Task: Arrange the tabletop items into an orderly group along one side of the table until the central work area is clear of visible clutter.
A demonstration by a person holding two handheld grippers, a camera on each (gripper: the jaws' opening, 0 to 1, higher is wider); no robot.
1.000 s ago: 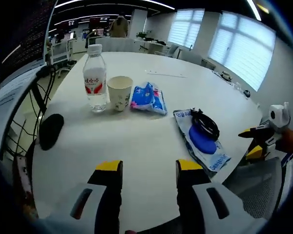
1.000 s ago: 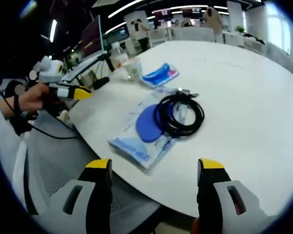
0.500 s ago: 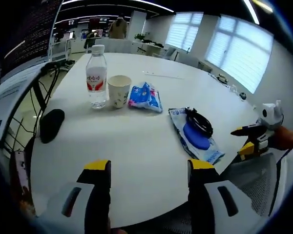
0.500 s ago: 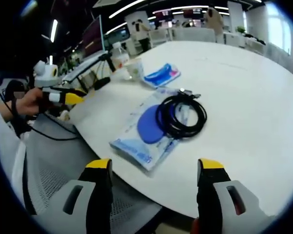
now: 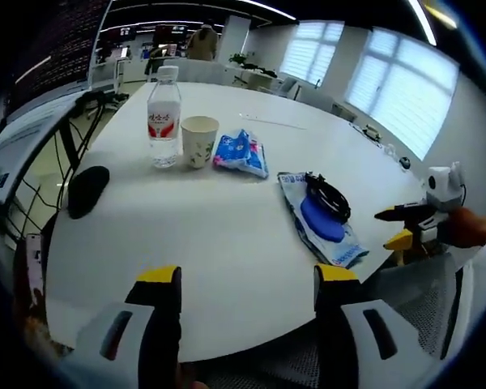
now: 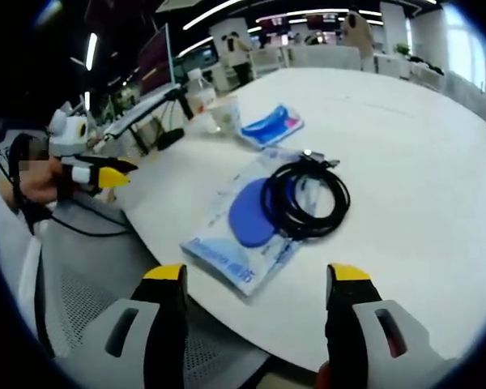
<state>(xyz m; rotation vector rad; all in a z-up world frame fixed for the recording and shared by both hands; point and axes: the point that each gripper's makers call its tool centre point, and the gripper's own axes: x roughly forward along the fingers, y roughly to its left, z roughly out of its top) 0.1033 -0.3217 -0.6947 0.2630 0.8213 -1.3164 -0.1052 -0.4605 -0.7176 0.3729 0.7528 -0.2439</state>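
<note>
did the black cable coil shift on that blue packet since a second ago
No. In the right gripper view the cable coil lies across the same end of the blue packet; the slight shift is camera motion.

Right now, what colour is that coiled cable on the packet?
Black; the coiled cable shows best in the right gripper view.

The right gripper [image 6: 257, 279] hovers off the near edge of the white table [image 6: 405, 146], its two yellow-tipped jaws spread wide with nothing between them. Just inside that edge lies a clear plastic packet [image 6: 247, 231] with a blue round pad inside, and a coiled black cable [image 6: 306, 198] rests on the packet's far end. Toward the far left edge stand a water bottle [image 6: 198, 91] and a paper cup [image 6: 226, 112], with a blue snack pouch [image 6: 269, 126] beside them. Off the table's left edge, a hand holds the left gripper [image 6: 97, 174] above a grey mesh chair [image 6: 85, 271].
</note>
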